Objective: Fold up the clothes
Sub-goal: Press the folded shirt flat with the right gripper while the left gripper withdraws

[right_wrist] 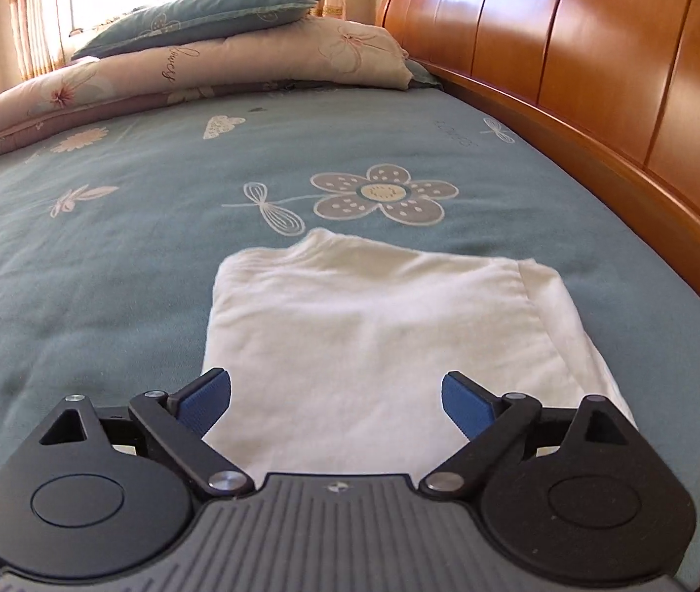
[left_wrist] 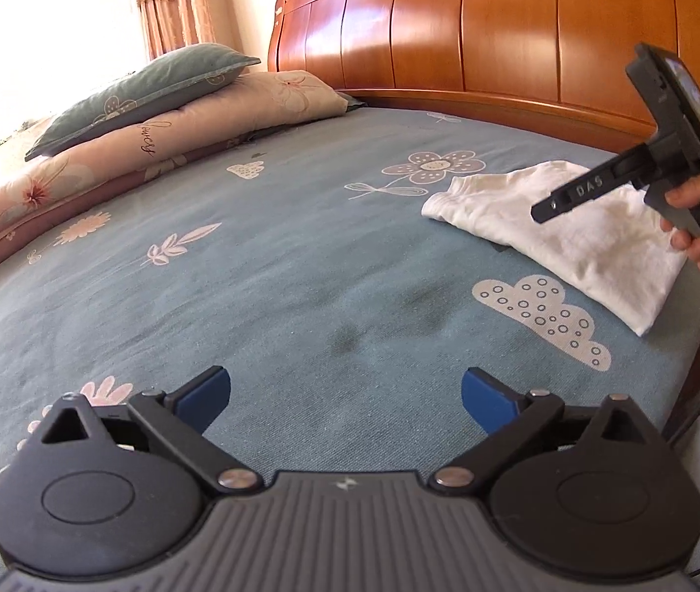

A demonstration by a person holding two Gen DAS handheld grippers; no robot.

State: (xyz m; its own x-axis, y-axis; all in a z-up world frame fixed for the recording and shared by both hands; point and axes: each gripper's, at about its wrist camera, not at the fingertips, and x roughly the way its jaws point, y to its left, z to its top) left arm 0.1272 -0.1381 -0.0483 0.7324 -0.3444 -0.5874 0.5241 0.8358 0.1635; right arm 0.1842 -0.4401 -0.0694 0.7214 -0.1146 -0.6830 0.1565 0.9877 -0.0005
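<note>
Sunlit curtained window (pink drapes) beside wooden headboard.

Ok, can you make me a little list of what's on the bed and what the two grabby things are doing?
bed cover: blue-green sheet with flowers and clouds
clothing: white garment, folded, lying flat near the wooden headboard
bedding pile: folded pink quilt with a blue-green pillow on top, at the far side
left gripper: jaws wide apart, nothing between them, over bare sheet
right gripper: jaws wide apart, above the garment's near edge, not pinching it
</note>
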